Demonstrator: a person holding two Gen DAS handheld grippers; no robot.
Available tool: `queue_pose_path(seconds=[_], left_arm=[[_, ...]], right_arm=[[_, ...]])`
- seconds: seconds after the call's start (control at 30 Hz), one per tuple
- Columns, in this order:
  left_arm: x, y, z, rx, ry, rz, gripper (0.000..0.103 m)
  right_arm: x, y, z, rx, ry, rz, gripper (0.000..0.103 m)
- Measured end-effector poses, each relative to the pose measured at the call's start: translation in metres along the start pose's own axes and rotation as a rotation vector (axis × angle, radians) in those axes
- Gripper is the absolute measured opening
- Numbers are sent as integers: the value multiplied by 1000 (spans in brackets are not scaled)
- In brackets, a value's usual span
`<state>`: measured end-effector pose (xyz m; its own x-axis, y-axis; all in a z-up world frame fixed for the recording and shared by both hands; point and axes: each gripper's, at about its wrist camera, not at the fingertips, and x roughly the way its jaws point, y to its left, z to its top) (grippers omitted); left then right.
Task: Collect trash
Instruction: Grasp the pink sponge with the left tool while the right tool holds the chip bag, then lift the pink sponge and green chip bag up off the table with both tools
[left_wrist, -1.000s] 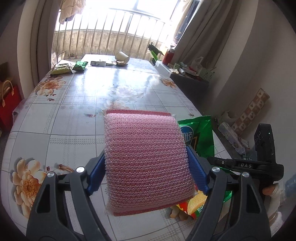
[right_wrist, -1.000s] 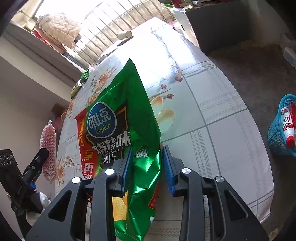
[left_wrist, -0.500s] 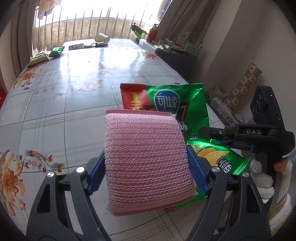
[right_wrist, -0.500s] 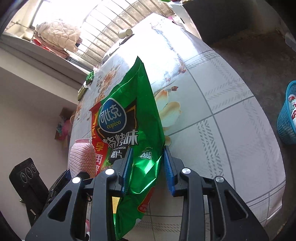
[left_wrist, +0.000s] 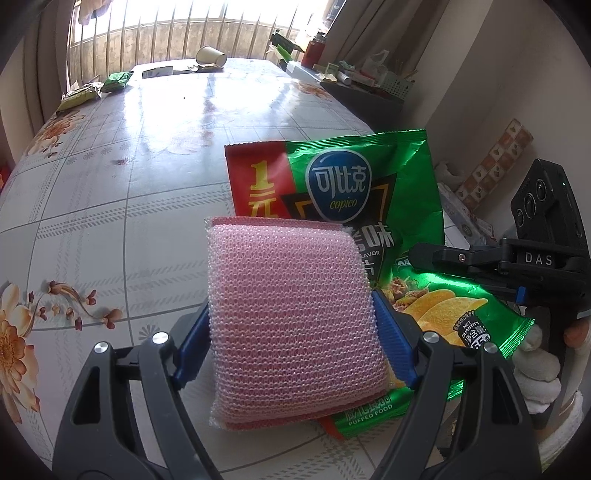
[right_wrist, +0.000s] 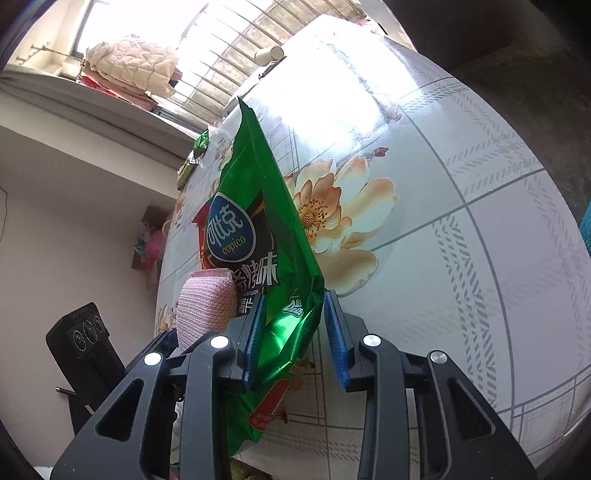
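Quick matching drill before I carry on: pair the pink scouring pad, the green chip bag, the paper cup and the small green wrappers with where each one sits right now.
Things:
1. pink scouring pad
2. green chip bag
3. paper cup
4. small green wrappers

Places:
A. lying on its side at the table's far end, by the window bars
B. clamped in the left gripper
C. near the far left edge of the table
D. pinched in the right gripper

Pairs: 1-B, 2-D, 3-A, 4-C
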<state>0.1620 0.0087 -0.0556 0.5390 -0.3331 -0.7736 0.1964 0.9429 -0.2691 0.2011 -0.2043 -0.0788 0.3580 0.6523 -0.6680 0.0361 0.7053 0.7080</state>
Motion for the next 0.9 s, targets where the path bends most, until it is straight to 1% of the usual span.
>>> queue_pose_path(seconds=[0.13, 0.2, 0.23, 0.27, 0.37, 0.53, 0.9], left_arm=[[0, 0, 0, 0, 0, 0, 76], [0, -1, 0, 1, 0, 7, 76], [0, -1, 1, 2, 0, 13, 76], [0, -1, 1, 2, 0, 17, 76], [-1, 1, 3, -4, -1, 20, 76], [-10, -5, 7, 30, -30, 48, 76], [-34, -14, 10, 70, -97, 103, 76]], right_arm=[[3, 4, -1, -11, -9, -7, 32], [4, 4, -1, -12, -15, -17, 29], [4, 5, -1, -11, -17, -17, 26], [3, 4, -1, -8, -22, -16, 20], [1, 1, 0, 2, -29, -11, 14], [-5, 0, 2, 12, -51, 6, 11], [-22, -11, 8, 45, -105, 1, 10]])
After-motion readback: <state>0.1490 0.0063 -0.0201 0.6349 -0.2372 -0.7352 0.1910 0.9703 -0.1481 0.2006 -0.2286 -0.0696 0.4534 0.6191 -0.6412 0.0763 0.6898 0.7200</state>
